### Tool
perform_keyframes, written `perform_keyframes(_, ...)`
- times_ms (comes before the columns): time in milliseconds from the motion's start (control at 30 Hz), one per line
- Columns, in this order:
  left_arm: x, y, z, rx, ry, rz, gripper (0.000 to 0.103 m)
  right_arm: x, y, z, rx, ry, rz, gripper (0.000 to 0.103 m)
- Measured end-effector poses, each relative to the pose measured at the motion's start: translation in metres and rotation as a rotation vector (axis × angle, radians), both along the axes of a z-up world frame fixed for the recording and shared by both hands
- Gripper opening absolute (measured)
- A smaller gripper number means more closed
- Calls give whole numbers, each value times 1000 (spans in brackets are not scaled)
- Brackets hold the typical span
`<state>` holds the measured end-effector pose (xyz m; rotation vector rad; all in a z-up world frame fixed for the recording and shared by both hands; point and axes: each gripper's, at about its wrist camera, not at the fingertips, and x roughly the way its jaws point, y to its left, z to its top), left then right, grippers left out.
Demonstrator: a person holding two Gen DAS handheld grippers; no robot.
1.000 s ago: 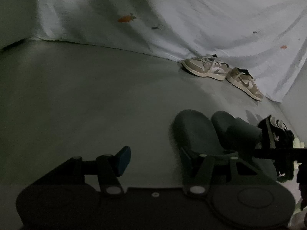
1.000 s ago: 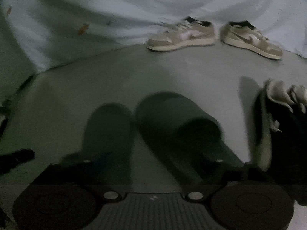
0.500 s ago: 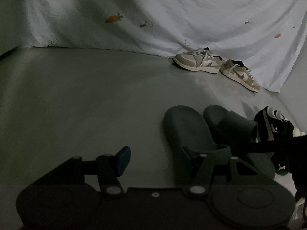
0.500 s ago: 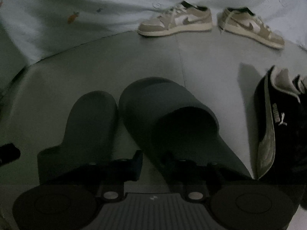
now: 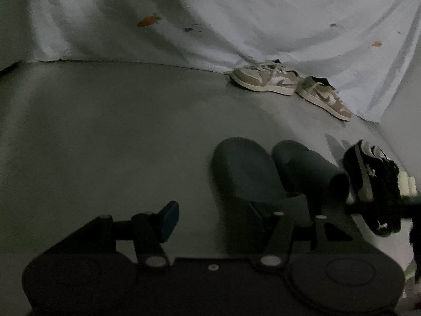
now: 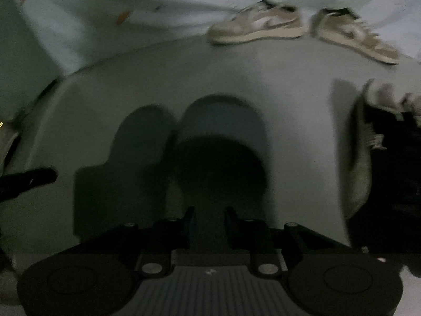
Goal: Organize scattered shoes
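Low in the right wrist view, the right gripper (image 6: 209, 223) was opening with the right dark slipper (image 6: 221, 142) between its jaws. The left gripper (image 5: 213, 218) stood open beside the left dark slipper (image 5: 242, 168). Tan sneakers (image 5: 265, 79) lay against the sheet (image 5: 236, 13), upper right.

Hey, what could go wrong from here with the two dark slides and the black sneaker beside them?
1. The right gripper has its jaws opening with the heel of the right slide between them. Pulling back carelessly could drag it out of line with the left slide.
2. The black sneaker lies close on the right, so a sideways swing might knock it.
3. The scene is dim, so contact is hard to judge.
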<state>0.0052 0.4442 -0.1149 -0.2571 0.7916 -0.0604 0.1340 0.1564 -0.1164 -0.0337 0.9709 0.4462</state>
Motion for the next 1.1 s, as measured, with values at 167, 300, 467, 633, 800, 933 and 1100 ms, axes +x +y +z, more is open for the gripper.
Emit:
perform_keyframes(167, 1, -7, -1, 13, 7, -34, 59, 14, 14, 18, -112, -220, 314, 93)
perform_keyframes(300, 2, -8, 0, 31, 22, -27, 59, 30, 38, 17, -264, -301, 641, 93)
perform_keyframes(467, 3, -9, 2, 44, 23, -12, 59, 55, 76, -5, -489, -250, 1138, 93)
perform_keyframes(633, 4, -11, 6, 59, 15, 12, 59, 80, 95, -20, -508, -85, 1325, 90)
perform_keyframes(800, 9, -16, 6, 76, 18, -12, 59, 93, 97, -12, -521, -87, 1283, 67)
perform_keyframes(933, 12, -19, 5, 78, 18, -30, 59, 91, 80, -6, -512, -103, 1129, 66)
perform_keyframes(1100, 12, -20, 3, 72, 15, -46, 59, 93, 45, 16, -440, -131, 708, 66)
